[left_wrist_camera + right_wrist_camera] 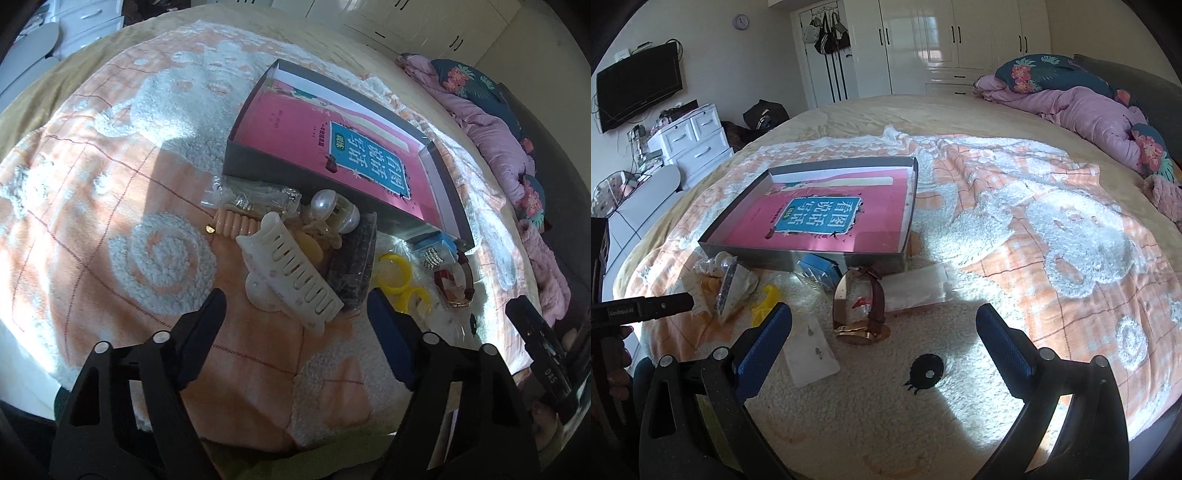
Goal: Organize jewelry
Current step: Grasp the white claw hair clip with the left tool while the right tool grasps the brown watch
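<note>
A pile of accessories lies on the blanket in front of a shallow grey box (291,173) that holds a pink book (332,144). In the left wrist view my open left gripper (295,306) hovers just short of a white claw hair clip (291,273). Behind it lie a peach coil hair tie (236,221), pearl pieces (334,210), a dark beaded strip (354,266), yellow rings (397,273) and a watch (456,280). In the right wrist view my open right gripper (884,321) is near the brown-strapped watch (864,306). A clear earring bag (812,347) lies beside it. The grey box (798,254) stands behind.
The fuzzy orange-and-white blanket (1034,229) covers the bed. A rolled pink quilt and floral pillows (1089,114) lie at the far right. A clear plastic sleeve (916,288) lies right of the watch. White drawers (694,144) and wardrobes stand beyond the bed.
</note>
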`<action>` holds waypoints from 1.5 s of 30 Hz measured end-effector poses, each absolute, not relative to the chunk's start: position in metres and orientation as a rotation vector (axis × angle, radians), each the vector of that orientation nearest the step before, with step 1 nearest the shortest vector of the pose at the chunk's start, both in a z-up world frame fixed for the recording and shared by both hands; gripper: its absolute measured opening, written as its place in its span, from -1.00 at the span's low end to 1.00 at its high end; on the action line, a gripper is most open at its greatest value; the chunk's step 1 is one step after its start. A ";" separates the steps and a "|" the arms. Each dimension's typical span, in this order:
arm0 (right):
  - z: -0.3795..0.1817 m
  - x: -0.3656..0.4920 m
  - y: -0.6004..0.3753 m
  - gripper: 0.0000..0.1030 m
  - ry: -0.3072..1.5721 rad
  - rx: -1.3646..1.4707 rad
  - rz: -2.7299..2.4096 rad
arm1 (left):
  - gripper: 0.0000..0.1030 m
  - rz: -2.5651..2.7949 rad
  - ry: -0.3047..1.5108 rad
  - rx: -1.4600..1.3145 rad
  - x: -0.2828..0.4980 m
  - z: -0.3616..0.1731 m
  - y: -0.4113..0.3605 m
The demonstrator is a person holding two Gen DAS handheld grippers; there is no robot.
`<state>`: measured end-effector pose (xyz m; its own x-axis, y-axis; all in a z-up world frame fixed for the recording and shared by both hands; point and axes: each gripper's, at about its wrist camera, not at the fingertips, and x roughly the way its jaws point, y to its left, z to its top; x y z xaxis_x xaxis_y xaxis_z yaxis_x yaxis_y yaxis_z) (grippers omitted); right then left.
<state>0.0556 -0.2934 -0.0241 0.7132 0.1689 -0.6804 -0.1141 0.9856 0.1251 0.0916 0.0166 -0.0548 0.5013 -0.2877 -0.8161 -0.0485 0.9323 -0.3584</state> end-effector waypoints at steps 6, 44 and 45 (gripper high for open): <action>-0.040 0.067 -0.292 0.92 0.813 0.093 0.179 | -0.03 -0.132 1.063 -0.395 0.106 -0.063 0.015; -0.054 0.073 -0.295 -0.32 0.779 0.215 0.385 | -0.65 -0.140 0.931 -0.330 0.089 -0.040 0.023; -0.051 0.073 -0.294 -0.35 0.771 0.214 0.386 | -0.65 -0.136 0.936 -0.317 0.089 -0.040 0.022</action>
<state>0.0728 -0.2944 -0.0514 0.6521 0.4142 -0.6350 -0.2594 0.9089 0.3265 0.0894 0.0222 -0.0405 0.5887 -0.2507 -0.7685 -0.0219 0.9454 -0.3252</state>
